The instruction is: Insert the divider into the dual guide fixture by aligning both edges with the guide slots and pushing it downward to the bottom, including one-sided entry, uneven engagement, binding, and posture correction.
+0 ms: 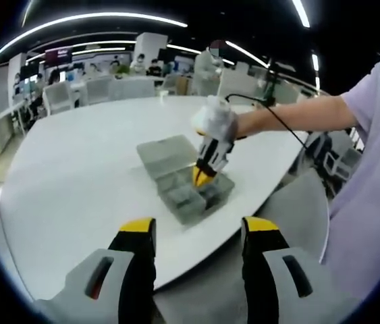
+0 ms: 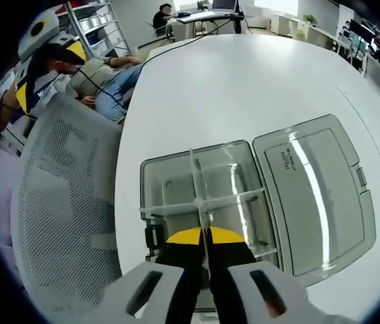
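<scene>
The right claw is pinched narrow on a clear divider, its yellow-tipped jaws pressed together on the lower end of the thin transparent plate. The divider stands on edge inside the open clear plastic box, running along the middle of the tray and crossing a second clear partition that spans the tray from side to side. The box's hinged lid lies folded flat on the white surface just beside the tray. A white mesh chair stands against the surface's edge. In the left gripper view, the left claw is spread wide and holds nothing, hovering off the near edge of the surface, well apart from the box. There the right claw reaches down into the tray, held by a gloved hand of a person in a pale short sleeve.
</scene>
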A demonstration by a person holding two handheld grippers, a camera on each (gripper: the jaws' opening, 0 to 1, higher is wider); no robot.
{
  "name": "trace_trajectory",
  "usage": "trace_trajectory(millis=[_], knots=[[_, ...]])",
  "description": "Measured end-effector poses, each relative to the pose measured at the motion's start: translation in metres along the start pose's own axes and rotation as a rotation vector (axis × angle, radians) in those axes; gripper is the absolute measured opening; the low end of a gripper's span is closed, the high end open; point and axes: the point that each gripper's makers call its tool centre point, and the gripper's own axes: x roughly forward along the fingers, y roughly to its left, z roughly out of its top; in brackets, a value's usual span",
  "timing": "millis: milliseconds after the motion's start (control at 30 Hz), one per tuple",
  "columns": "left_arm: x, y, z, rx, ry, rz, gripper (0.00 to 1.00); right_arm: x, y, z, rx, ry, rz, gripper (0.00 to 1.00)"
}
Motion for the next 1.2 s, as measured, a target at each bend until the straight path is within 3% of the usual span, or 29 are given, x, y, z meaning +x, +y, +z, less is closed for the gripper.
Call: trace_trajectory(millis=[500, 700, 967, 1200], knots=[[-0.007, -0.003, 0.001, 0.013, -0.003, 0.005, 0.49, -0.003, 0.001, 0.009, -0.002, -0.026, -0.035, 0.05], [-0.009, -0.004, 0.001, 0.02, -0.006, 0.002, 0.49, -0.011, 0.003, 0.012, 0.002, -0.049, -0.052, 0.12], [-0.009, -0.005, 0.002, 0.034, -0.005, -0.01, 0.49, -0.028, 0.008, 0.017, 0.015, -0.111, -0.083, 0.18], [-0.009, -0.005, 0.004, 0.042, -0.006, -0.021, 0.49, -0.049, 0.011, 0.027, 0.055, -0.205, -0.118, 0.22]])
